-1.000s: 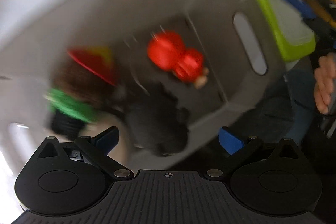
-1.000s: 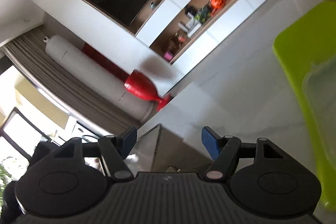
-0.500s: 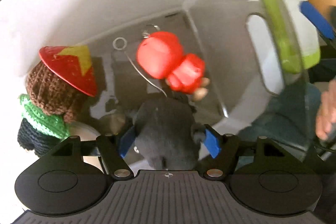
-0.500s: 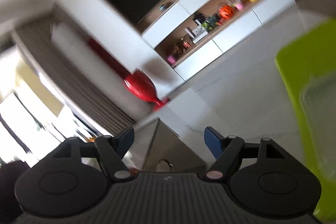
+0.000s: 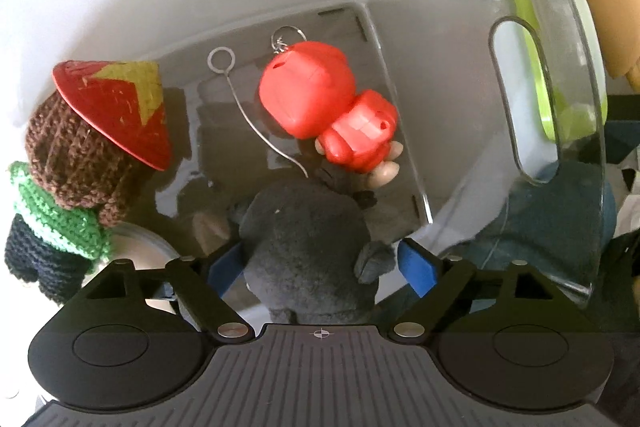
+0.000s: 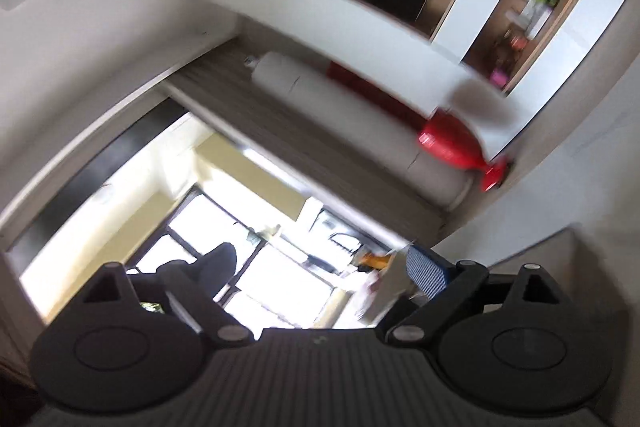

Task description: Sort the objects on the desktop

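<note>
Left gripper (image 5: 320, 267) has just been opening around the grey plush (image 5: 308, 251) sitting in the clear bin (image 5: 560, 107), so lifting now could snag it and drag it back out.

One red figure keychain (image 5: 320, 107), one crocheted doll (image 5: 76, 163), one grey plush (image 5: 308, 251), one clear bin (image 5: 560, 107).

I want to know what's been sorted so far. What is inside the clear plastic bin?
Inside the clear bin: a red figurine keychain with wire loop, and a grey plush toy between the left gripper's fingers. The plush hides what's beneath it.
</note>
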Motion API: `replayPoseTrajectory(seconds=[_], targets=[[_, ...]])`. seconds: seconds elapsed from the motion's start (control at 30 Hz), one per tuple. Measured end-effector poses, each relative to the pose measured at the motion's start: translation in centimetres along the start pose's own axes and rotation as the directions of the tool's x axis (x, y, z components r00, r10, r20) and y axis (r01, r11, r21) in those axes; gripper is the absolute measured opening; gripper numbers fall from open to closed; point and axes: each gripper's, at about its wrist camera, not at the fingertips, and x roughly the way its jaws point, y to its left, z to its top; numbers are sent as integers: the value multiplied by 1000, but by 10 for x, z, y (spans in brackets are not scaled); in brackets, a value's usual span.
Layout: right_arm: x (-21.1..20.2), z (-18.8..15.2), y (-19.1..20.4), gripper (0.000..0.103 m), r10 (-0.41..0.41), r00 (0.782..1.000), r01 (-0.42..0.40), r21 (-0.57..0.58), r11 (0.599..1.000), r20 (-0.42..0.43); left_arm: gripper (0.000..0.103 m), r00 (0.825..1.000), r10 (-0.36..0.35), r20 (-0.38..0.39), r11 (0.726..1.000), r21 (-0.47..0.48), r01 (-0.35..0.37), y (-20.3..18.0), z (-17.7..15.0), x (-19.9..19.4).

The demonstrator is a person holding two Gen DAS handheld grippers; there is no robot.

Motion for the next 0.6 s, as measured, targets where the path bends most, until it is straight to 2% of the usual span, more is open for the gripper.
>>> replayPoseTrajectory(seconds=[0.07,0.17,0.27,0.43,0.5,0.6], targets=[[6,-7,1,93,-12,1000,11,-10,1000,-24,88,1000,-15,5,1000,-26,16,8,0,-2],[5,-17,9,93,-73,997,71,-72,995,-30,88,1000,-22,9,997,-75,22,20,0,-6],[-5,-26,21,94,-102,994,98,-114,989,-28,88,1000,2,12,995,-103,-1,27,2,-10],[-13,-34,25,95,-121,992,117,-113,987,-29,88,999,32,32,992,-120,-28,33,4,-22],[-16,-37,25,95,-126,992,122,-104,987,-30,88,999,16,34,992,-127,-12,36,3,-27],[-23,-40,26,95,-123,992,119,-100,988,-35,90,999,-48,1,990,-132,48,39,-1,-31]])
